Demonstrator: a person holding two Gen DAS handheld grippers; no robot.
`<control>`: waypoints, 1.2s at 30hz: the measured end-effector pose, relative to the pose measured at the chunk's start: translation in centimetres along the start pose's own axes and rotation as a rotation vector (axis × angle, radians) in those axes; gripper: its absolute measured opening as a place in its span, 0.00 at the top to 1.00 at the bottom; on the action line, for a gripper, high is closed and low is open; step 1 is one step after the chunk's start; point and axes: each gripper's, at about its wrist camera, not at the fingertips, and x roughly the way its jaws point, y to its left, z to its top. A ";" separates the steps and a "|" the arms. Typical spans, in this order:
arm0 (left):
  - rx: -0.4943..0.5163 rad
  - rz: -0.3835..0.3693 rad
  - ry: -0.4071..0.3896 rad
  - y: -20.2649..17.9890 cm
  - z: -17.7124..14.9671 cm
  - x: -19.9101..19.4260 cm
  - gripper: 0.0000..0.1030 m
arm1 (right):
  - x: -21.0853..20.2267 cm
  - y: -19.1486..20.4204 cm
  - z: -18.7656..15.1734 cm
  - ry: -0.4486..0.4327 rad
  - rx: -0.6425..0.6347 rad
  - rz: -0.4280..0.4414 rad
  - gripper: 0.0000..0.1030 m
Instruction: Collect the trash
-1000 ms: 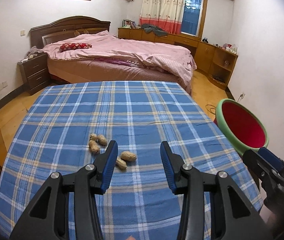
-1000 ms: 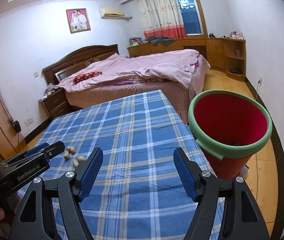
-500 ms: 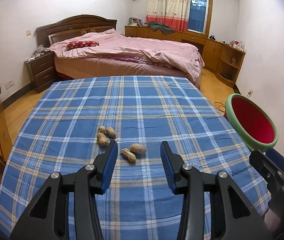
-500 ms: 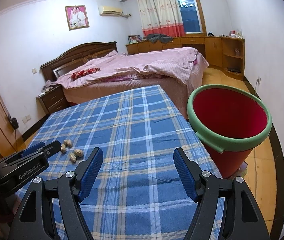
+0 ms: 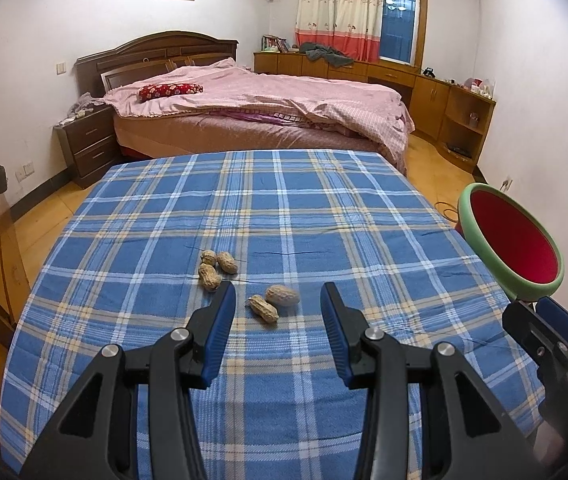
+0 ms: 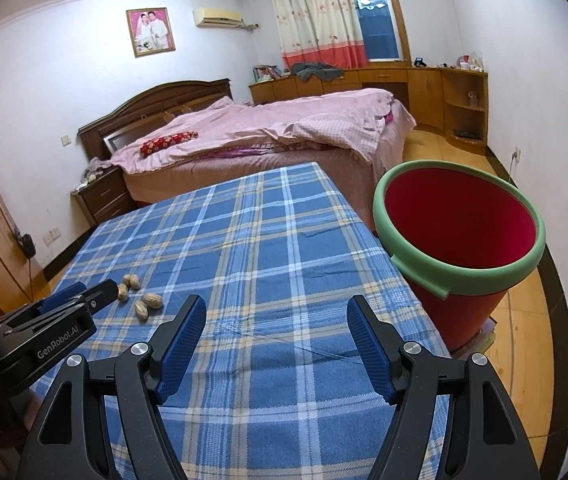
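Peanuts (image 5: pixel 274 302) now clear between open left tool (image 5: pixel 278 300)

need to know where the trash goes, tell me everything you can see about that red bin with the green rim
The bin is a round bucket with red walls, red inside too, and a thick pale green rim with a notch on its near side. It looks like plastic. It narrows toward the base, stands upright and open with no lid, just past the right edge of the checked table, and seems to rest on the wooden floor. Whether it touches the cloth cannot be told. Nothing shows inside; its bottom is hidden.
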 end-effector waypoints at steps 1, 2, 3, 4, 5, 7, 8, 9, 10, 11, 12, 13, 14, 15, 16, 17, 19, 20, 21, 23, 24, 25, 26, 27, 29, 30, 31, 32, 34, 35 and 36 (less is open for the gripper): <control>0.000 0.000 0.000 0.1 0.0 0.0 0.57 | 0.0 0.0 0.0 0.000 0.000 0.000 0.28; 0.000 0.000 0.000 0.0 0.0 0.0 0.57 | 0.0 0.0 0.0 0.000 0.000 0.000 0.28; 0.000 0.001 -0.001 0.0 0.0 0.0 0.57 | 0.0 0.0 0.0 0.000 0.000 -0.001 0.28; 0.000 0.001 -0.002 0.0 0.0 0.0 0.57 | 0.0 0.0 0.0 0.000 -0.001 0.000 0.28; 0.000 0.002 -0.002 0.1 0.0 0.0 0.57 | 0.0 0.0 0.0 0.000 -0.001 0.000 0.28; -0.001 0.003 -0.004 0.1 0.0 0.0 0.57 | 0.0 0.0 0.0 0.000 -0.001 -0.001 0.28; -0.001 0.004 -0.004 0.2 0.0 0.0 0.57 | 0.0 0.0 0.0 0.000 -0.001 -0.001 0.28; -0.001 0.004 -0.005 0.2 0.0 0.1 0.57 | 0.0 0.0 0.0 0.000 -0.001 -0.001 0.28; -0.001 0.004 -0.004 0.2 0.0 0.0 0.57 | 0.0 0.0 0.0 0.000 -0.001 -0.001 0.28; -0.001 0.004 -0.005 0.3 0.0 0.1 0.57 | 0.0 0.0 0.0 0.001 0.000 0.000 0.28; -0.001 0.004 -0.005 0.3 0.0 0.1 0.57 | 0.0 0.0 0.0 0.000 0.000 0.000 0.28; 0.000 0.005 -0.005 0.3 0.1 0.1 0.57 | 0.0 0.0 0.0 0.000 0.000 -0.001 0.28; -0.001 0.005 -0.005 0.2 0.0 0.0 0.57 | 0.0 0.0 0.0 0.000 -0.001 -0.001 0.28; -0.001 0.005 -0.005 0.3 0.1 0.1 0.57 | 0.0 0.0 0.0 0.000 0.000 -0.001 0.28; -0.001 0.005 -0.006 0.3 0.1 0.0 0.57 | 0.0 0.0 0.0 0.000 0.000 0.000 0.28; -0.002 0.006 -0.006 0.3 0.1 0.0 0.57 | 0.0 0.0 0.0 0.000 -0.001 -0.001 0.28; -0.002 0.005 -0.005 0.3 0.0 0.1 0.57 | 0.0 0.0 0.0 0.000 -0.001 0.000 0.28; -0.002 0.005 -0.005 0.3 0.1 0.0 0.57 | 0.0 0.0 0.0 0.000 -0.001 -0.001 0.28; -0.001 0.006 -0.006 0.3 0.1 0.0 0.57 | 0.0 0.0 0.0 0.000 0.000 0.000 0.28; 0.000 0.005 -0.006 0.3 0.0 0.0 0.57 | 0.0 0.0 0.0 0.000 0.000 -0.001 0.28; 0.000 0.006 -0.007 0.3 0.1 0.1 0.57 | 0.0 0.0 0.0 0.000 0.000 -0.001 0.28; 0.000 0.006 -0.007 0.4 0.1 0.0 0.57 | 0.0 0.0 0.0 0.000 0.000 -0.001 0.28; 0.000 0.006 -0.007 0.3 0.1 0.0 0.57 | 0.0 0.0 0.0 0.000 0.000 0.000 0.28; 0.000 0.006 -0.006 0.4 0.1 0.0 0.57 | 0.0 0.0 0.0 0.000 0.000 0.000 0.28; 0.000 0.006 -0.007 0.3 0.1 0.0 0.57 | 0.0 0.0 0.0 0.000 0.000 0.000 0.28; 0.000 0.006 -0.007 0.3 0.1 0.0 0.57 | 0.0 0.0 0.0 0.000 0.000 -0.001 0.28; 0.000 0.007 -0.008 0.4 0.2 -0.1 0.57 | 0.0 0.0 0.0 0.000 0.000 -0.001 0.28; 0.000 0.007 -0.009 0.5 0.2 0.0 0.57 | 0.0 0.0 0.0 -0.001 0.000 -0.001 0.28; 0.000 0.008 -0.010 0.4 0.3 -0.2 0.57 | 0.0 0.0 0.0 -0.001 0.000 -0.001 0.28; 0.000 0.009 -0.011 0.5 0.3 -0.2 0.57 | 0.0 0.0 0.0 -0.001 0.000 -0.001 0.28; 0.000 0.009 -0.011 0.5 0.3 -0.2 0.57 | 0.0 0.0 0.0 0.000 0.000 0.000 0.28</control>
